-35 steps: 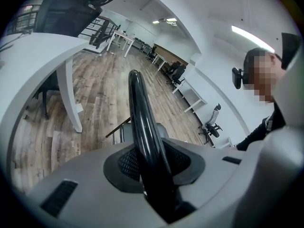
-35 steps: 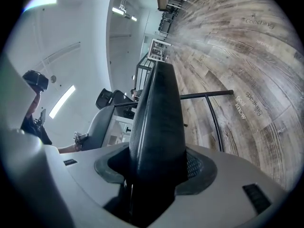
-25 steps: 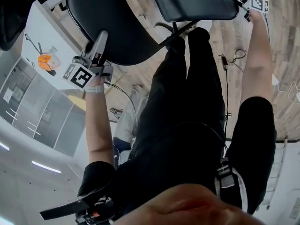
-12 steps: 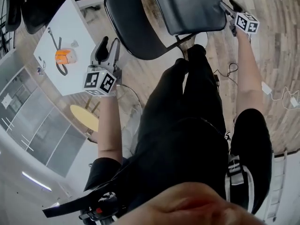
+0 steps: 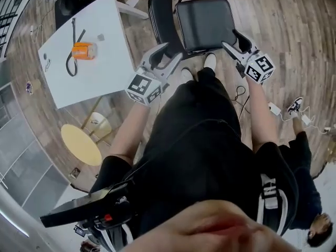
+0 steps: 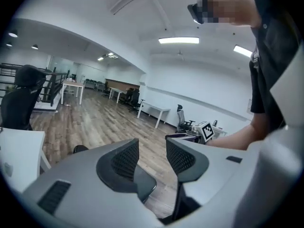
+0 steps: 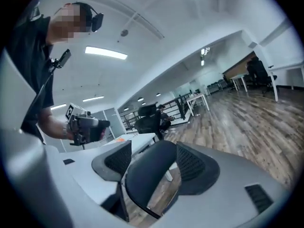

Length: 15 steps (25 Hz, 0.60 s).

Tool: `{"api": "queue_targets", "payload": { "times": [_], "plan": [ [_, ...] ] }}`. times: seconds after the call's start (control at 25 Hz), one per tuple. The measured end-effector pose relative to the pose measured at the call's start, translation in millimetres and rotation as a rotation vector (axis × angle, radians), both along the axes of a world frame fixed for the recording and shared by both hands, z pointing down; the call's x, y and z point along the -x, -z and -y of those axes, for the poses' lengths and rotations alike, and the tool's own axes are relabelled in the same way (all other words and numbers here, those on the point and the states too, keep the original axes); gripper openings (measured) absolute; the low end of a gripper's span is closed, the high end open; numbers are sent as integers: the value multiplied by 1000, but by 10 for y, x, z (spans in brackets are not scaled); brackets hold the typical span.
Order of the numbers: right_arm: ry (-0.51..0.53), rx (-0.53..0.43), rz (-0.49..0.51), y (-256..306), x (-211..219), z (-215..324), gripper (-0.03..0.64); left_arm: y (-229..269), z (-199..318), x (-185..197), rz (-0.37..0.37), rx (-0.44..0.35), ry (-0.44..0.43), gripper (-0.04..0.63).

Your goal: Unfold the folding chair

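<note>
The black folding chair (image 5: 202, 22) stands opened on the wood floor, its seat level and its backrest (image 5: 159, 12) rising behind. My left gripper (image 5: 169, 56) hovers open at the seat's near-left corner, touching nothing. In the left gripper view its jaws (image 6: 152, 146) stand apart with only the floor and a dark chair edge (image 6: 142, 186) beyond them. My right gripper (image 5: 233, 40) is open beside the seat's near-right corner. The curved black backrest (image 7: 147, 175) shows in the gap of the right gripper (image 7: 153, 151), with neither pad pressing on it.
A white table (image 5: 105, 62) at the left carries an orange object (image 5: 84, 50) and a black strap. A yellow round stool (image 5: 81, 143) sits below it. Cables (image 5: 239, 93) and a plug strip (image 5: 275, 109) lie on the floor at right. Another person (image 5: 310, 230) is at lower right.
Both grippers have let go of the chair: the left left the backrest's edge, the right the seat's corner. Both have risen and rolled, and the chair now appears farther away.
</note>
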State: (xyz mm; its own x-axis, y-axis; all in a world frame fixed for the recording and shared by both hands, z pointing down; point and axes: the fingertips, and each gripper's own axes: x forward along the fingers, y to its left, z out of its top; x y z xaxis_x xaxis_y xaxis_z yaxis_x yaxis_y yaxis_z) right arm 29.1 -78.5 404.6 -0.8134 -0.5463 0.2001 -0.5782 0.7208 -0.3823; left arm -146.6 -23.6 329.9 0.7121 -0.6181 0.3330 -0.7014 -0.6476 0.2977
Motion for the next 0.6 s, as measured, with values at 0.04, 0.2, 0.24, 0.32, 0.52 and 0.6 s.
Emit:
{"api": "queue_targets", "payload": {
  "times": [0.04, 0.2, 0.24, 0.32, 0.52, 0.6],
  "plan": [
    [18, -31, 11, 270, 133, -184, 296, 118, -103, -34, -21, -12, -15, 181],
    [43, -113, 94, 1184, 470, -842, 119, 616, -466, -135, -96, -79, -54, 88],
    [38, -131, 101, 1343, 507, -933, 77, 722, -507, -166, -104, -106, -67, 45],
    [28, -170, 89, 1592, 542, -1050, 10, 893, -560, -247, -110, -155, -94, 14],
    [76, -259, 46, 2070, 560, -1274, 8, 1178, -687, -433, -117, -217, -108, 5],
    [98, -295, 37, 2234, 539, -1317, 8, 1274, -705, -500, -124, -240, -101, 5]
  ]
}}
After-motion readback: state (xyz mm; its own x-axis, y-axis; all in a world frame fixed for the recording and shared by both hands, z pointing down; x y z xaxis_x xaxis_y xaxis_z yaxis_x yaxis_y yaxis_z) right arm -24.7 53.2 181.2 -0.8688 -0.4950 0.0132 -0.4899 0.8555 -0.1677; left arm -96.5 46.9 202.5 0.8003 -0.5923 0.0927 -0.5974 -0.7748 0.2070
